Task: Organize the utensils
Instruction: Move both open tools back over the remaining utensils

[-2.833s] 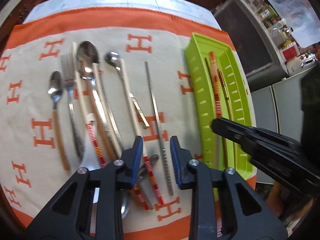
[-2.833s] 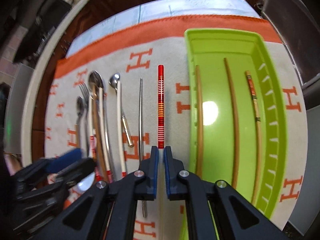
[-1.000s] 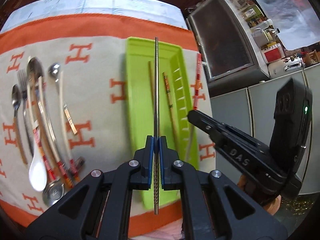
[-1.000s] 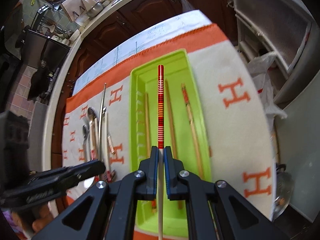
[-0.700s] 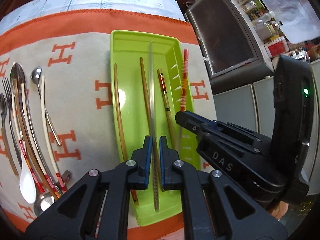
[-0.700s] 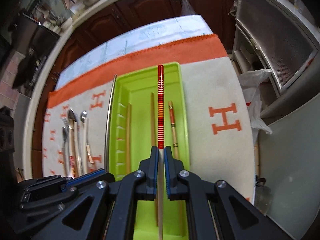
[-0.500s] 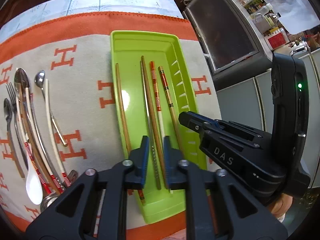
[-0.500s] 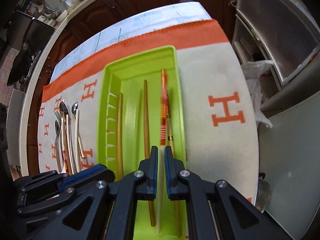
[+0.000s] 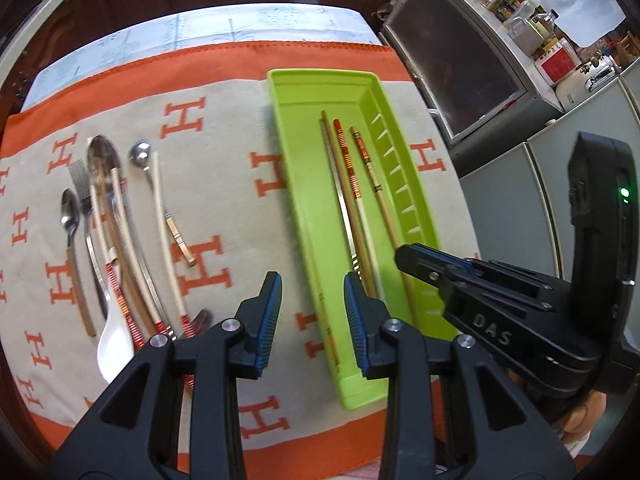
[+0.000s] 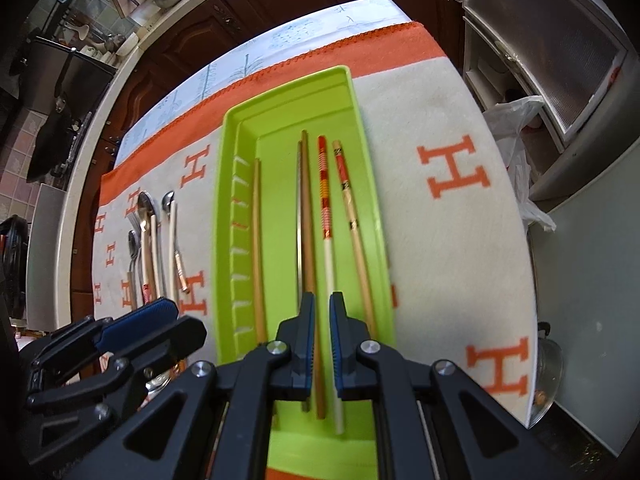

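A lime green tray [image 9: 308, 168] [image 10: 240, 128] lies on the H-patterned cloth and holds several chopsticks. Among them are a metal chopstick [image 9: 345, 216] [image 10: 298, 216] and a red-striped chopstick [image 9: 349, 164] [image 10: 325, 188]. My left gripper [image 9: 312, 312] is open and empty above the tray's near left rim. My right gripper [image 10: 322, 340] is slightly open and empty above the tray's near end; it also shows in the left wrist view [image 9: 460, 276]. Loose spoons, a fork and chopsticks [image 9: 116, 232] [image 10: 152, 240] lie on the cloth to the left.
The orange-bordered cloth [image 9: 224, 184] [image 10: 460, 216] covers the table. A cabinet with a glass door [image 9: 460, 72] [image 10: 560, 52] stands past the table's right edge. A white plastic bag [image 10: 520, 152] hangs there. Kitchen counters lie behind.
Both grippers carried a chopstick each from the cloth over the tray, opened and dropped them. The metal and red-striped chopsticks now lie in the tray. The left gripper has opened wide.
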A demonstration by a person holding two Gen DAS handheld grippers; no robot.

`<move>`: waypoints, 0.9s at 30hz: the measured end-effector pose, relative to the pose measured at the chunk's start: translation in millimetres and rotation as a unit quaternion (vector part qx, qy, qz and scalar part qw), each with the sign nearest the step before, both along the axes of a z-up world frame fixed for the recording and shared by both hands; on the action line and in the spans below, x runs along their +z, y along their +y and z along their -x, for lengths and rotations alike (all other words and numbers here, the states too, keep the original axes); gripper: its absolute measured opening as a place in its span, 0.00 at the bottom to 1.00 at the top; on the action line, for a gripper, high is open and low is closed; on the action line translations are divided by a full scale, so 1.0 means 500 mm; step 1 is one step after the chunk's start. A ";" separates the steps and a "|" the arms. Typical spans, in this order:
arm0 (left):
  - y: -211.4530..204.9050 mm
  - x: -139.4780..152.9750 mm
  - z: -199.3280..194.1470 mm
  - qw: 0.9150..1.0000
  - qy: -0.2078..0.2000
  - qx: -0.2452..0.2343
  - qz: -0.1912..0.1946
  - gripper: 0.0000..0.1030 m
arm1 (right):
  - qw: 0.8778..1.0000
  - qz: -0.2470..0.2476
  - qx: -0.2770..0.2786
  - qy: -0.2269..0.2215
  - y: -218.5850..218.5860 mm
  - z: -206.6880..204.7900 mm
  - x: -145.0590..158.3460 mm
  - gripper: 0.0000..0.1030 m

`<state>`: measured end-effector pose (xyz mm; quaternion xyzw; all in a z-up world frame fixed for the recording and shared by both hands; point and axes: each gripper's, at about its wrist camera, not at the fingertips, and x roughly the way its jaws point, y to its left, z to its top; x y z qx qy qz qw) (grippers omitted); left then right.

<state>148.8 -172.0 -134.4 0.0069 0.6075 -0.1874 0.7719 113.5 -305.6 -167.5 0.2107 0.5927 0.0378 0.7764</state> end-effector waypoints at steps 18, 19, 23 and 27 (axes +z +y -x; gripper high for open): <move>0.249 0.111 0.048 0.993 -0.083 0.075 -0.026 0.28 | 0.999 -0.008 0.010 -0.047 0.110 0.077 0.062 0.22; 0.258 0.117 0.047 0.993 -0.089 0.077 -0.028 0.28 | 0.999 -0.005 0.015 -0.052 0.119 0.076 0.069 0.22; 0.295 0.134 0.038 0.990 -0.112 0.081 -0.029 0.31 | 0.997 0.003 0.036 -0.073 0.155 0.071 0.093 0.22; 0.325 0.123 0.017 0.988 -0.113 0.099 -0.025 0.41 | 0.995 -0.002 0.070 -0.071 0.204 0.048 0.095 0.22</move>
